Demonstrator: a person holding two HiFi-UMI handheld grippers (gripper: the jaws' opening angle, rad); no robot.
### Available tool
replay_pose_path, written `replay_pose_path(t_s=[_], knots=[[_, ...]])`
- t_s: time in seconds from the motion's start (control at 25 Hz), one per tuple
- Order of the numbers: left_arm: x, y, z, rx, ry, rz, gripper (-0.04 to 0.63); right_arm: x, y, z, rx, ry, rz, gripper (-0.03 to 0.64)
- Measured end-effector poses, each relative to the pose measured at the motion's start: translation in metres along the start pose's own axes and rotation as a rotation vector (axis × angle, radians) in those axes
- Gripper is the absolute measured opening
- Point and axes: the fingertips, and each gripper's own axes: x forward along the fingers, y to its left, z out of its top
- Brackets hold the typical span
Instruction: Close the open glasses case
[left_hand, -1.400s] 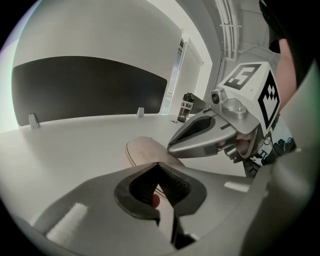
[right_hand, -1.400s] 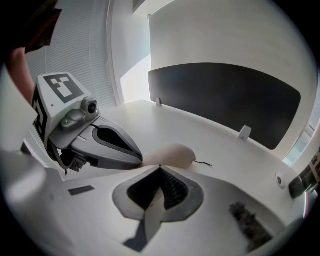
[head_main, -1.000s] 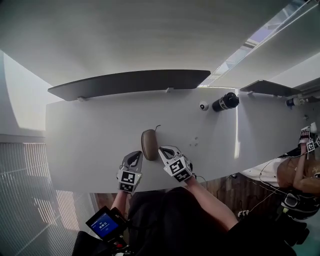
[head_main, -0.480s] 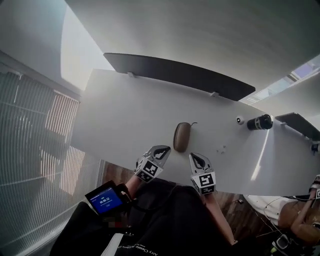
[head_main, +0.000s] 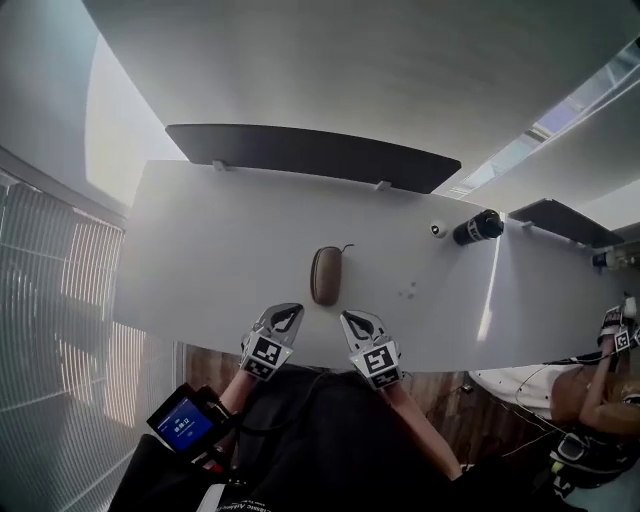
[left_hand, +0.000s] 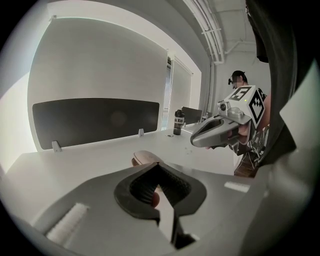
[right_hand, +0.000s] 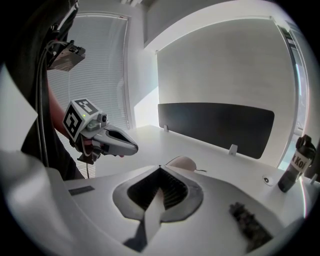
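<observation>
The brown oval glasses case (head_main: 326, 275) lies with its lid down on the white table (head_main: 220, 250), a thin cord at its far end. It also shows just past the jaws as the case (left_hand: 146, 157) and the case (right_hand: 183, 162). My left gripper (head_main: 287, 312) hovers at the table's front edge, short of the case and to its left, shut and holding nothing. My right gripper (head_main: 354, 318) is beside it, to the case's right, also shut and holding nothing. Neither touches the case. Each gripper view shows the other gripper: the right gripper (left_hand: 215, 132), the left gripper (right_hand: 117, 140).
A dark partition panel (head_main: 310, 155) runs along the table's far edge. A black bottle (head_main: 475, 228) and a small white round object (head_main: 438, 229) sit at the back right. Another person (head_main: 600, 370) is at the far right. A blue-screened device (head_main: 185, 423) hangs below left.
Both grippers have drawn back from the case toward the table's front edge; the right one was alongside the case a second ago. The head camera's view has shifted. The case has not moved.
</observation>
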Motion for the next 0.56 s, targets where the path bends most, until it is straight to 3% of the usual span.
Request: replay_pose_path(t_s=[0.56], knots=[[-0.014, -0.006, -0.013, 0.031, -0.037, -0.059, 0.006, -0.004, 0.022, -0.014, 0.018, 0.016, -0.065, -0.002]])
